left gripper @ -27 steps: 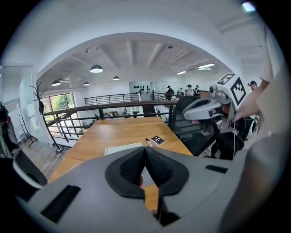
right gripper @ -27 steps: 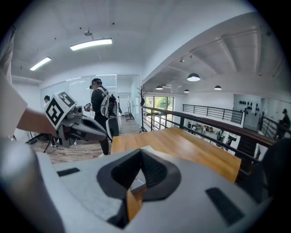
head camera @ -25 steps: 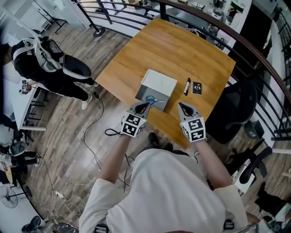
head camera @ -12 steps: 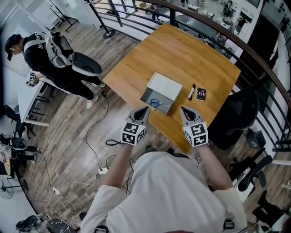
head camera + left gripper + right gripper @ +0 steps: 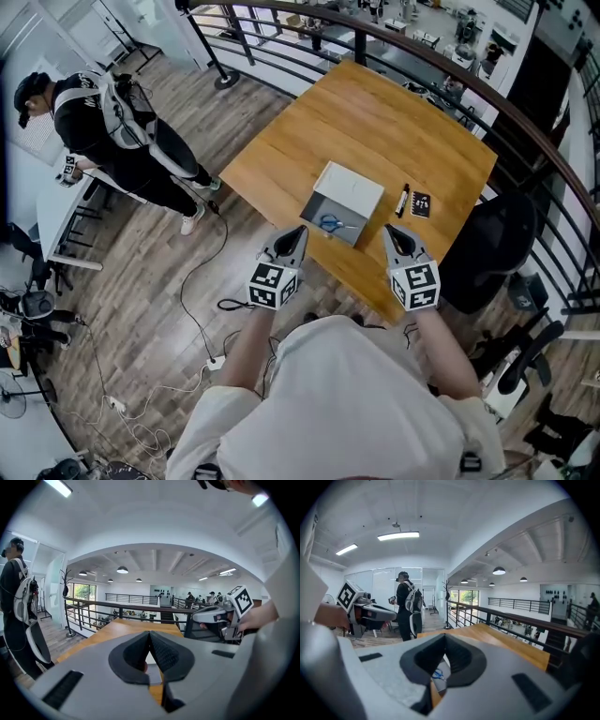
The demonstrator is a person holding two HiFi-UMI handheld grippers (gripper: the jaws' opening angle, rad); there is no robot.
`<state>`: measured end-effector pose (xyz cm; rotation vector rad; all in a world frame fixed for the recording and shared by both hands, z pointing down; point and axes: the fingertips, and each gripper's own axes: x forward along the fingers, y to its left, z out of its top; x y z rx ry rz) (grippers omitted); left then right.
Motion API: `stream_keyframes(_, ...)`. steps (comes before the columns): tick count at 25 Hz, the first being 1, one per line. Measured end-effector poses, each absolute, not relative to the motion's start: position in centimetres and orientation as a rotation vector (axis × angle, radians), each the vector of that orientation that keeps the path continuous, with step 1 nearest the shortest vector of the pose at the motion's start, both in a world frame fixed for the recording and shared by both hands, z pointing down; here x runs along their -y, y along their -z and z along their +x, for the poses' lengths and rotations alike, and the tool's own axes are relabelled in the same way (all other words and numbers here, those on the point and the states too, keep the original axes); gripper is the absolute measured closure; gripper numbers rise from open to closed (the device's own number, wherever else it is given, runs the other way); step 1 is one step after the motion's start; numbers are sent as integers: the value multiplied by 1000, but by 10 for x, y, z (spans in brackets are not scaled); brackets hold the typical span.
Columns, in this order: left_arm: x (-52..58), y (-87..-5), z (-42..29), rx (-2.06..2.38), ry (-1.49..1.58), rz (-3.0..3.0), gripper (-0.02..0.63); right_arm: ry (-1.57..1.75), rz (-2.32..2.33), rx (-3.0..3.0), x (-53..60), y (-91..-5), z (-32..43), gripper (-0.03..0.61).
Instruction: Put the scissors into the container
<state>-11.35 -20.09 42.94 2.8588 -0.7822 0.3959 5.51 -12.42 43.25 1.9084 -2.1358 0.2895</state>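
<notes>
The blue-handled scissors (image 5: pixel 330 223) lie inside the open grey container (image 5: pixel 361 193) on the wooden table (image 5: pixel 375 112); a sliver of them (image 5: pixel 438 674) shows between the right jaws. My left gripper (image 5: pixel 293 234) hangs at the table's near edge, just left of the box, jaws shut and empty. The left gripper (image 5: pixel 150 634) shows its pads touching at the tips. My right gripper (image 5: pixel 394 234) sits near the box's right corner; the right gripper (image 5: pixel 444 637) has its jaws closed with nothing held.
A black marker (image 5: pixel 402 200) and a small black card (image 5: pixel 421 204) lie right of the container. A black office chair (image 5: pixel 492 244) stands off the table's right side. A railing (image 5: pixel 403 42) runs behind, and a person with a backpack (image 5: pixel 103 122) stands at left.
Both grippers have drawn back from the container toward the near table edge. The scissors stay in the box. The head view has shifted, so the table sits higher right.
</notes>
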Motion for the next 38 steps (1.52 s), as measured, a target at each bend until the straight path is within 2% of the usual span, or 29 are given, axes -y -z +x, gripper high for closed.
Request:
stream_keyframes(11, 204, -401, -132, 790, -308, 2891, 620, -212, 2011, 2126, 119, -402, 57, 576)
stream_keyframes(38, 191, -401, -140, 770, -260, 2903, 620, -173, 1963, 2129, 107, -403, 37, 576)
